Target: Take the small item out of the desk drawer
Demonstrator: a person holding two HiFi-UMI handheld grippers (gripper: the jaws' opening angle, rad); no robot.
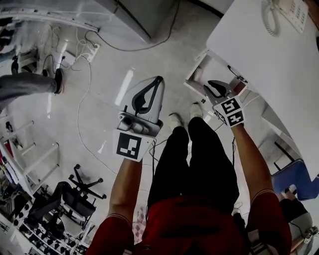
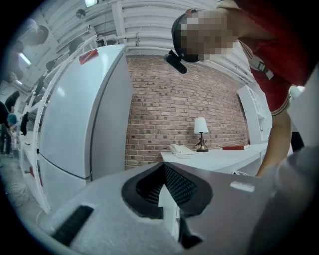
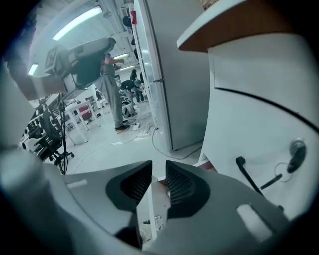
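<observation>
Bright workshop room: white desk bearing a telephone, pale floor below, brick wall behind. Partly spread right gripper straddling a thin white panel, seemingly the drawer edge; contact unclear. Pressed-together, empty left gripper aloft. No telling where the small item lies, drawer interior hidden.

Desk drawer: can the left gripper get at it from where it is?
Probably not as is. The left gripper hangs shut over the floor, apart from the drawer; the right gripper sits at it.
</observation>
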